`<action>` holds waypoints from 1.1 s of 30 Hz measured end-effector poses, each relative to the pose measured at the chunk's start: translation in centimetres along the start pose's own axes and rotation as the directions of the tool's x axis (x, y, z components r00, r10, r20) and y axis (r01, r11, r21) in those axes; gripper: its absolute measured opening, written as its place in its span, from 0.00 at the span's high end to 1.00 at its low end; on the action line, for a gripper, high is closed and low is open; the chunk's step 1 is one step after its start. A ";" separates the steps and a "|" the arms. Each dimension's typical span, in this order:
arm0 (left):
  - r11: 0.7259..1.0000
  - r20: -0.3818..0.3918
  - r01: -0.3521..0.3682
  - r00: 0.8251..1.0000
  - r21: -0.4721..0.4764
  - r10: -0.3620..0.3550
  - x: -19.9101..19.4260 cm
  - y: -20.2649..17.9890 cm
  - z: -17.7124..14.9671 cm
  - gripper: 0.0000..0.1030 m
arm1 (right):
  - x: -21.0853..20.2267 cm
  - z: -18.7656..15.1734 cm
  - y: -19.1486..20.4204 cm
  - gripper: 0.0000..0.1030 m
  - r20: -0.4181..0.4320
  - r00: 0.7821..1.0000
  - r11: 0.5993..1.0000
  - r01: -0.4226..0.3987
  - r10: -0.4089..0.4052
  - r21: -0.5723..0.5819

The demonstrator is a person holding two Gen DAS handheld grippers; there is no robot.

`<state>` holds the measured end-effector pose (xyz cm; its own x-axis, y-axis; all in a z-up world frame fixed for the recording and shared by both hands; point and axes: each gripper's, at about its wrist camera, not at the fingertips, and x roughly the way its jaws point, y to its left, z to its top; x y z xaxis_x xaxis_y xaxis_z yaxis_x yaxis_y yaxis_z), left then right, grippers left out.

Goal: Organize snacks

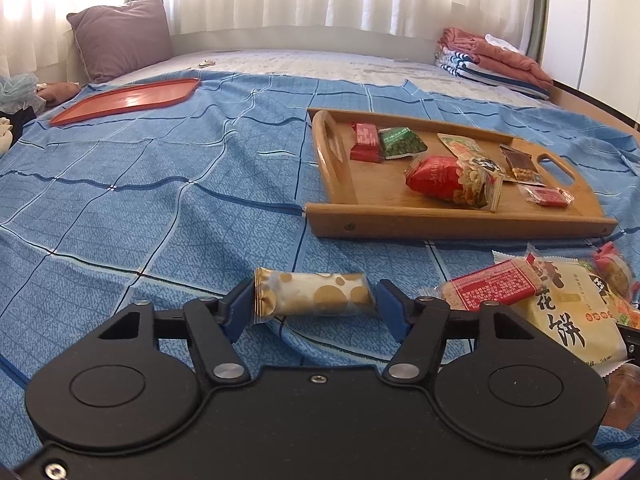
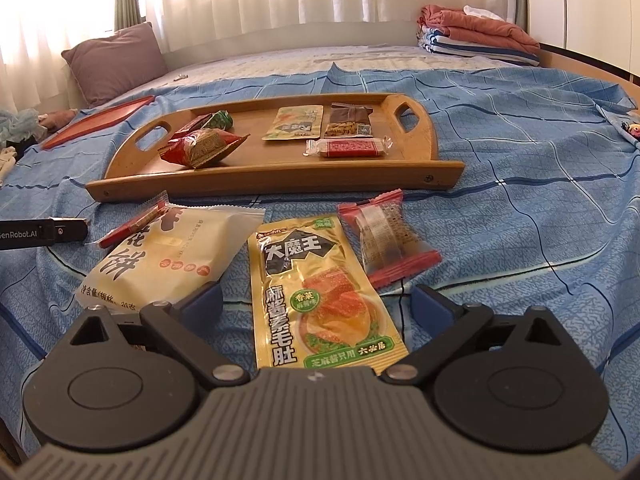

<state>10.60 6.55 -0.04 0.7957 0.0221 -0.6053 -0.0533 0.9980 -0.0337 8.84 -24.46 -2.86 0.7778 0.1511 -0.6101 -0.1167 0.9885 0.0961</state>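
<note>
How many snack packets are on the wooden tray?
6: red packet and green packet by the left handle, big red bag mid-tray, yellow pouch behind it, brown packet and red wafer at right. None seem hidden.

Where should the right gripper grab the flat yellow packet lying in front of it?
Take the yellow packet across its narrow width, near the bottom end closest to the right gripper, coming down from above. It lies flat on the blue sheet with its long sides already lined up between the open jaws.
</note>
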 end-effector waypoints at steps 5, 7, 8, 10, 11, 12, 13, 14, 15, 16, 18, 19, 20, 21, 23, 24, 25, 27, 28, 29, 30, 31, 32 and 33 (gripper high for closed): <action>1.000 0.015 -0.001 1.000 0.009 0.001 -0.3 0.0 0.1 0.45 | 0.0 0.0 0.1 0.04 0.008 1.000 1.000 0.000 0.000 -0.003; 1.000 0.027 -0.002 1.000 0.014 0.002 -0.5 0.0 0.1 0.46 | -0.1 0.0 0.1 0.05 0.009 1.000 1.000 0.001 -0.001 -0.005; 1.000 0.030 -0.001 1.000 0.016 0.001 -0.6 0.1 0.1 0.47 | -0.1 0.0 0.2 0.06 0.010 1.000 1.000 0.001 -0.001 -0.006; 1.000 0.035 0.002 0.999 0.019 -0.002 -0.8 0.2 0.1 0.48 | -0.2 0.0 0.2 0.10 0.013 1.000 1.000 0.002 -0.002 -0.008; 1.000 0.038 0.001 0.999 0.021 -0.002 -0.8 0.2 0.2 0.49 | -0.3 0.1 0.3 0.12 0.013 1.000 1.000 0.000 0.000 -0.007; 1.000 0.042 -0.001 0.999 0.025 0.000 -0.9 0.2 0.2 0.50 | -0.4 0.1 0.3 0.16 0.012 1.000 1.000 -0.004 0.004 -0.007; 1.000 0.046 -0.002 0.999 0.031 0.001 -1.1 0.2 0.2 0.50 | -0.5 0.3 0.4 0.22 0.010 1.000 1.000 -0.005 0.005 -0.008; 0.999 0.050 -0.004 0.999 0.039 0.002 -1.1 0.2 0.2 0.50 | -0.6 0.3 0.6 0.24 0.005 1.000 1.000 0.000 0.000 -0.011; 0.999 0.055 -0.009 0.998 0.047 0.007 -1.3 0.2 0.2 0.50 | -0.6 0.5 0.7 0.29 -0.002 1.000 1.000 0.008 -0.008 -0.014; 0.998 0.064 -0.018 0.998 0.055 0.015 -1.5 0.1 0.1 0.50 | -0.7 0.6 0.9 0.34 -0.007 1.000 1.000 0.011 -0.011 -0.013; 0.997 0.078 -0.028 0.997 0.078 0.022 -1.9 -0.1 0.1 0.49 | -0.8 0.7 1.0 0.37 -0.015 1.000 1.000 0.013 -0.013 -0.007; 0.995 0.085 -0.030 0.996 0.093 0.022 -2.0 -0.2 0.0 0.47 | -0.9 0.7 1.0 0.37 -0.017 1.000 1.000 0.012 -0.012 -0.006; 0.993 0.090 -0.030 0.996 0.112 0.020 -2.1 -0.4 -0.1 0.43 | -0.9 0.6 0.9 0.37 -0.016 1.000 1.000 0.010 -0.011 -0.009; 0.991 0.093 -0.031 0.995 0.132 0.019 -2.2 -0.6 -0.3 0.40 | -1.0 0.5 0.9 0.37 -0.014 1.000 1.000 0.010 -0.011 -0.012; 0.985 0.097 -0.033 0.995 0.168 0.017 -2.1 -1.1 -0.5 0.39 | -1.1 0.4 0.8 0.37 -0.011 1.000 1.000 0.013 -0.013 -0.013; 0.983 0.098 -0.030 0.995 0.180 0.013 -2.1 -1.4 -0.5 0.37 | -1.1 0.4 0.7 0.37 -0.009 1.000 1.000 0.015 -0.015 -0.013; 0.981 0.096 -0.025 0.995 0.192 0.007 -1.9 -1.7 -0.6 0.35 | -1.2 0.3 0.7 0.37 -0.006 1.000 1.000 0.019 -0.020 -0.012; 0.980 0.089 -0.031 0.996 0.199 0.013 -1.5 -2.1 -0.6 0.29 | -1.3 0.3 0.6 0.35 -0.002 1.000 1.000 0.022 -0.022 -0.012; 0.980 0.084 -0.036 0.996 0.197 0.020 -1.3 -2.2 -0.7 0.29 | -1.2 0.2 0.6 0.31 -0.002 1.000 1.000 0.024 -0.024 -0.012; 0.981 0.077 -0.040 0.997 0.192 0.026 -1.0 -2.3 -0.7 0.28 | -1.2 0.2 0.6 0.29 -0.001 1.000 1.000 0.026 -0.026 -0.011; 0.982 0.071 -0.049 0.997 0.183 0.037 -0.7 -2.3 -0.7 0.26 | -1.1 0.2 0.5 0.28 -0.002 1.000 1.000 0.024 -0.024 -0.008; 0.983 0.068 -0.063 0.996 0.173 0.052 -0.5 -2.3 -0.8 0.24 | -1.0 0.2 0.4 0.27 -0.004 1.000 1.000 0.017 -0.017 -0.003; 0.984 0.068 -0.076 0.996 0.164 0.066 -0.3 -2.3 -0.8 0.21 | -1.0 0.2 0.4 0.26 -0.005 1.000 1.000 0.015 -0.015 0.000; 0.984 0.068 -0.083 0.995 0.156 0.073 -0.1 -2.3 -0.8 0.20 | -0.9 0.2 0.5 0.25 -0.005 1.000 1.000 0.013 -0.013 -0.003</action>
<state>10.13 4.24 -0.52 0.8289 0.0992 -0.5506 -0.0247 0.9897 0.1411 8.24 -24.06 -2.12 0.7761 0.1379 -0.6154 -0.1080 0.9904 0.0857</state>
